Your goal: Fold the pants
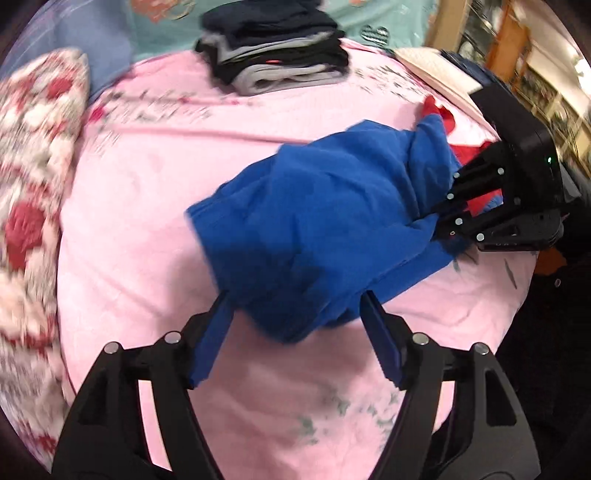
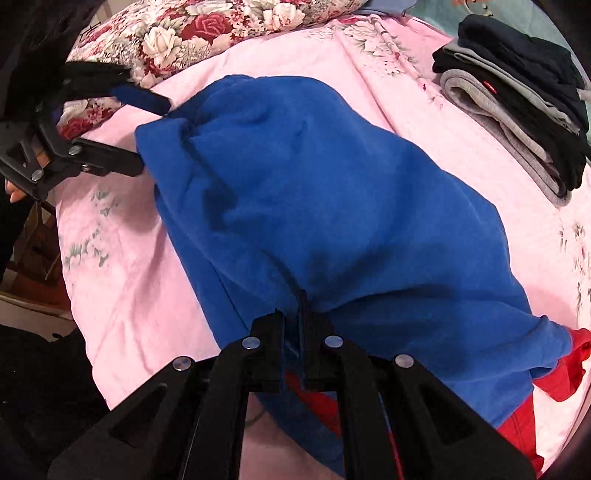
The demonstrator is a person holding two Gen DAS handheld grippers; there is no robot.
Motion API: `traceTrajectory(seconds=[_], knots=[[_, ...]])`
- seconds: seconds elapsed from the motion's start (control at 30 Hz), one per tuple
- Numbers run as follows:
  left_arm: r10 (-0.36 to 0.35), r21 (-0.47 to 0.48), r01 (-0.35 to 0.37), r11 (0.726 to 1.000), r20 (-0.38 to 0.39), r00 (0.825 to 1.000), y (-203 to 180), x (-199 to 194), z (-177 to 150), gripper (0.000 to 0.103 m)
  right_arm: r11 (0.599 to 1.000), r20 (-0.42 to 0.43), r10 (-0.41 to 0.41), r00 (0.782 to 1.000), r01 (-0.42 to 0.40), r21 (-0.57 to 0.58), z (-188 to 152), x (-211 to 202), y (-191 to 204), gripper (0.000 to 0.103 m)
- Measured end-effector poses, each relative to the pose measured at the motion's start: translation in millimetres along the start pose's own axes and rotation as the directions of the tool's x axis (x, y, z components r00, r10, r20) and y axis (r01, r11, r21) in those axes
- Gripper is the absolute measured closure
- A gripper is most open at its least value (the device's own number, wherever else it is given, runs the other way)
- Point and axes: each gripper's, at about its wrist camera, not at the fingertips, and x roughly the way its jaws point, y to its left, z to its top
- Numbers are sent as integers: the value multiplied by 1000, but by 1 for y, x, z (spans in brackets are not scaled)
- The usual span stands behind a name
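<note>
Two grippers are at work on one pair of blue pants (image 2: 332,206), which lies bunched in a loose, rumpled heap on the pink bedsheet (image 1: 140,206), roughly in the middle of the bed. My right gripper (image 2: 293,332) is clenched on a pinch of the blue cloth at the near end of the heap, its jaws pressed almost together with the fabric drawn up into a tight gather between them. My left gripper (image 1: 295,339) stands released at the other end: its jaws are spread wide, the bulge of blue cloth sits in the gap between them, and the pads (image 1: 207,350) do not press on it. From the right wrist view that same left gripper (image 2: 144,129) shows at the far left edge of the pants, its two fingers parted above and below the corner of the cloth. A red garment (image 2: 524,417) pokes out from under the blue heap on the side by my right gripper. A stack of folded clothes (image 1: 273,55), dark and grey, rests at the far side of the sheet, well apart from the pants. A floral quilt (image 2: 192,33) in red and white lies bundled along the edge of the bed beyond my left gripper.
</note>
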Motion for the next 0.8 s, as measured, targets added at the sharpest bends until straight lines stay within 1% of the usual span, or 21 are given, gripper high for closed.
traceTrajectory(seconds=[0.07, 0.13, 0.17, 0.2, 0.23, 0.27, 0.33, 0.4, 0.43, 0.47, 0.5, 0.53, 0.57, 0.6, 0.63, 0.67, 0.73, 0.77, 0.8], knots=[[-16, -66, 18, 998, 42, 999, 6, -15, -4, 35, 1000, 4, 5, 1000, -5, 6, 3, -1, 0, 97], [-46, -88, 56, 995, 115, 992, 2, -33, -3, 34, 1000, 15, 5, 1000, -5, -2, 4, -7, 3, 97], [-61, -102, 80, 992, 185, 981, -4, -46, 0, 31, 1000, 22, 2, 1000, -1, -18, 4, -11, 7, 97], [-68, -114, 94, 989, 215, 974, -6, -50, 3, 28, 999, 25, -2, 1000, 3, -33, 3, -13, 11, 97], [-78, -143, 116, 983, 246, 966, -10, -52, 8, 23, 999, 24, -7, 1000, 8, -47, 3, -14, 14, 97], [-85, -186, 135, 973, 255, 963, -14, -49, 16, 23, 998, 20, -10, 1000, 11, -55, 2, -14, 16, 97], [-98, -261, 159, 952, 231, 968, -24, -32, 32, 25, 998, 11, -6, 1000, 7, -67, -2, -11, 17, 97], [-93, -315, 152, 937, 197, 976, -33, -14, 41, 40, 996, 9, -4, 1000, 4, -87, -7, -10, 19, 97], [-102, -344, 156, 926, 171, 980, -37, -4, 44, 64, 995, 9, -2, 1000, 3, -97, -10, -11, 20, 97], [-123, -388, 164, 907, 129, 984, -39, 11, 45, 92, 995, 9, -1, 1000, 2, -98, -13, -12, 20, 96], [-139, -434, 161, 887, 81, 987, -40, 27, 44, 99, 996, 7, 5, 1000, -4, -92, -17, -13, 20, 94], [-143, -473, 143, 870, 36, 989, -41, 40, 40, 101, 996, 6, 12, 1000, -11, -86, -18, -14, 19, 92], [-137, -522, 109, 846, -15, 990, -42, 57, 32, 102, 997, 6, 9, 1000, -8, -79, -19, -16, 18, 86], [-129, -536, 91, 839, -32, 991, -43, 65, 28, 102, 998, -4, 8, 1000, -8, -65, -20, -17, 17, 80], [-116, -543, 75, 837, -41, 992, -45, 71, 22, 102, 998, -23, 27, 999, -28, -48, -20, -21, 15, 71], [-109, -548, 79, 833, -24, 994, -49, 70, 15, 102, 998, -30, 53, 998, -54, -33, -19, -26, 14, 70], [-113, -563, 91, 821, -4, 994, -49, 67, 12, 102, 995, 10, 103, 995, -103, -4, -14, -45, 12, 70], [-122, -575, 99, 812, -2, 993, -48, 68, 12, 102, 994, 44, 108, 993, -109, 15, -9, -55, 12, 70], [-126, -581, 101, 808, -3, 992, -46, 69, 13, 101, 994, 61, 103, 993, -105, 27, -5, -59, 11, 71]])
